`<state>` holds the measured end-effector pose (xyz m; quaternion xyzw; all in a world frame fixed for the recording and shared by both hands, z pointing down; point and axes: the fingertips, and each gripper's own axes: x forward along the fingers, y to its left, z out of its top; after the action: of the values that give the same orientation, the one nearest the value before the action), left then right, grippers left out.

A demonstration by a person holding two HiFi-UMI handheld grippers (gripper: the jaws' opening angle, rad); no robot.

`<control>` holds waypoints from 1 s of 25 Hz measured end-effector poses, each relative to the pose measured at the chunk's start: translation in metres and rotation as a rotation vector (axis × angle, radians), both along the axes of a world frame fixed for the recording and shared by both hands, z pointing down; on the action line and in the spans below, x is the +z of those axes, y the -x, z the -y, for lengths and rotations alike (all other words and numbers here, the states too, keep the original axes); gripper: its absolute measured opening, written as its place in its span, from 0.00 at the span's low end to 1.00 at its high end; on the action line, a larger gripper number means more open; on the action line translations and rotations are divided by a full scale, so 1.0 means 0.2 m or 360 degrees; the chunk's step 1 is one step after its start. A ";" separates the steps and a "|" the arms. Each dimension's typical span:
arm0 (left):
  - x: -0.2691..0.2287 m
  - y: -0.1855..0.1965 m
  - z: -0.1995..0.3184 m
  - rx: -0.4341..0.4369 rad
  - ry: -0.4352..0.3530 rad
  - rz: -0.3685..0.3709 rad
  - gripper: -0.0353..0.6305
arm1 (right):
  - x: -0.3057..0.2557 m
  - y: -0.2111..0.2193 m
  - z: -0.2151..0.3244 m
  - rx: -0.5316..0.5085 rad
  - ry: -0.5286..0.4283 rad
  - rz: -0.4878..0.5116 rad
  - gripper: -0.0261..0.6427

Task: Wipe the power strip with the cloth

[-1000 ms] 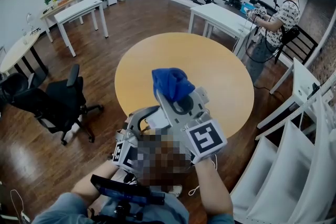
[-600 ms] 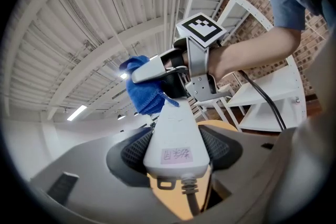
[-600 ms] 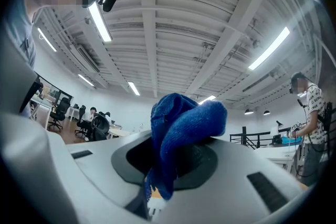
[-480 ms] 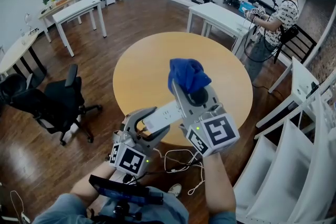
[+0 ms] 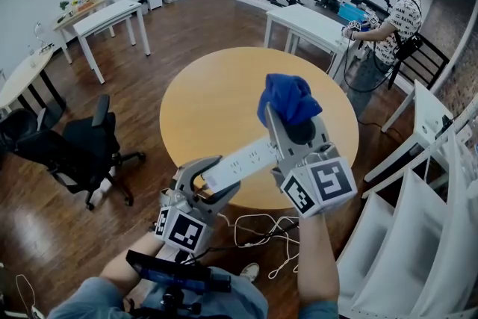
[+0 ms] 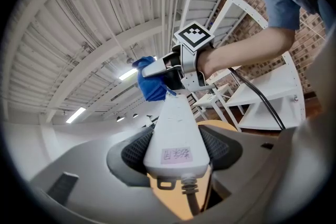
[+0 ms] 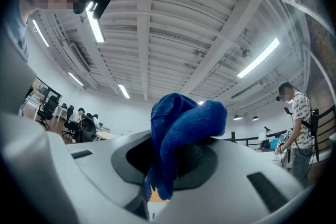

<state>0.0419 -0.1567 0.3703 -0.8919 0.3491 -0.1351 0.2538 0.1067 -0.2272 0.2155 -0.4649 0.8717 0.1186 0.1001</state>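
My left gripper (image 5: pixel 203 184) is shut on the cable end of a white power strip (image 5: pixel 240 159) and holds it in the air over the near edge of the round wooden table (image 5: pixel 209 93). In the left gripper view the power strip (image 6: pixel 176 128) runs away between the jaws, with a small label near its cable end. My right gripper (image 5: pixel 293 114) is shut on a bunched blue cloth (image 5: pixel 287 97) at the strip's far end. From the left gripper the cloth (image 6: pixel 150 82) and the right gripper (image 6: pixel 159 72) show beyond the strip's tip. The cloth (image 7: pixel 181 128) fills the right gripper (image 7: pixel 176 160).
The strip's white cable (image 5: pixel 258 229) hangs in loops below the grippers. A black office chair (image 5: pixel 82 146) stands left of the table. White tables (image 5: pixel 317 26) and a standing person (image 5: pixel 392 19) are at the back right. White shelving (image 5: pixel 418 228) lines the right side.
My right gripper has carried the cloth to the right and away along the strip, baring more of its length. The left gripper has kept its hold and barely moved.
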 end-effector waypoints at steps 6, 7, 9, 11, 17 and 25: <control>-0.01 0.00 -0.01 0.0010 -0.0015 -0.0012 0.48 | -0.01 -0.09 0.03 0.0059 0.0002 0.0024 0.15; -0.01 0.00 -0.01 0.0010 -0.0015 -0.0013 0.48 | 0.00 -0.10 0.03 0.0067 0.0005 0.0025 0.15; -0.01 0.00 -0.01 0.0011 -0.0016 -0.0015 0.48 | 0.00 -0.11 0.03 0.0080 0.0008 0.0027 0.15; -0.01 0.01 -0.01 0.0010 -0.0019 -0.0020 0.48 | 0.01 -0.13 0.03 0.0094 0.0010 0.0026 0.15; -0.02 0.03 -0.01 0.0003 -0.0009 -0.0076 0.48 | 0.00 -0.20 0.01 0.0145 0.0012 0.0094 0.15; -0.03 0.07 0.03 -0.0041 0.0061 -0.0152 0.48 | 0.00 -0.23 -0.03 0.0155 0.0003 0.0119 0.15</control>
<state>0.0286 -0.1622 0.3648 -0.8974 0.3697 -0.1022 0.2181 0.1524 -0.2213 0.2150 -0.5109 0.8438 0.1050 0.1263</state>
